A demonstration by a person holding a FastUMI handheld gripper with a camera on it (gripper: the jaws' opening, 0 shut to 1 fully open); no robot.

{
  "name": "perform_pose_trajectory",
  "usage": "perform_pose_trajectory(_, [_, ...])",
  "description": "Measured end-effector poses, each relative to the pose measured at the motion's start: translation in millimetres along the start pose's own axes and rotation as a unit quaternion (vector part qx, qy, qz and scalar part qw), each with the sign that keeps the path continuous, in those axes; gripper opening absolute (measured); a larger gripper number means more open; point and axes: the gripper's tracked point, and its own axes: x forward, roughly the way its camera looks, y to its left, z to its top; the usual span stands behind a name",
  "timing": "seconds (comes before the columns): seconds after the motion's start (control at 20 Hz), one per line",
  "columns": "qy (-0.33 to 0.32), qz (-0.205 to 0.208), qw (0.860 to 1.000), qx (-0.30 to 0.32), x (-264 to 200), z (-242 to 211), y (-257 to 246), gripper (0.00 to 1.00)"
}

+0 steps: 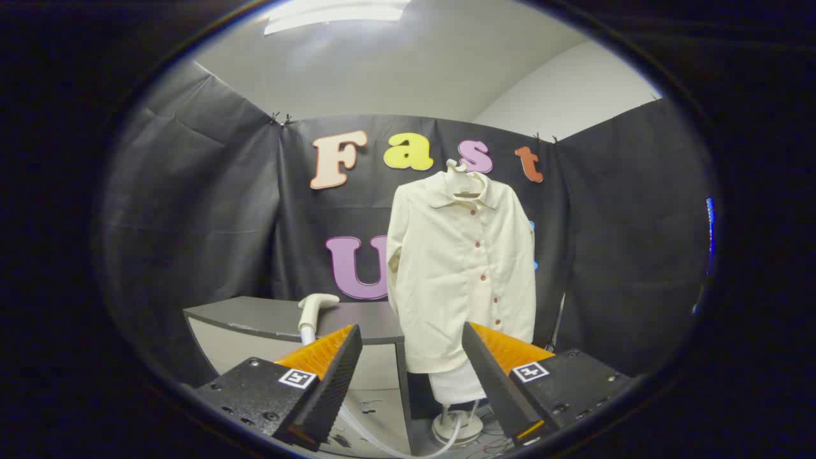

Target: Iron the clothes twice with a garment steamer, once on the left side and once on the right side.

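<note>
Hand-held two-finger gripper (pixel 411 363) spread wide apart, holding nothing between the fingers. Just beyond the left finger, a dark grey table top with rounded front edge (pixel 255 317) on a pale base. On that table, beside the left finger tip, a cream plastic garment steamer head with curved handle (pixel 314 307), lying free, not touched by either finger; from it a clear hose (pixel 363 432) running down toward a round white stand base (pixel 456 427) on the floor. Ahead, in the gap between the fingers and further away, a cream long-sleeved shirt with small red buttons (pixel 462 268), hanging upright on a hanger. Behind everything, black cloth booth wall (pixel 210 210); above, white ceiling with a bright lamp (pixel 338 16).
</note>
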Motion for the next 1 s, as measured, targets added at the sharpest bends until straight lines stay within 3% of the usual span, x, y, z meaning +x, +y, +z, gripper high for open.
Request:
perform_pose_trajectory(0.55, [-0.010, 0.006, 1.000, 0.016, 11.2, 11.3, 21.5, 0.96])
perform_pose_trajectory(1.0, [-0.007, 0.022, 1.000, 0.003, 52.5, 17.1, 53.5, 0.96])
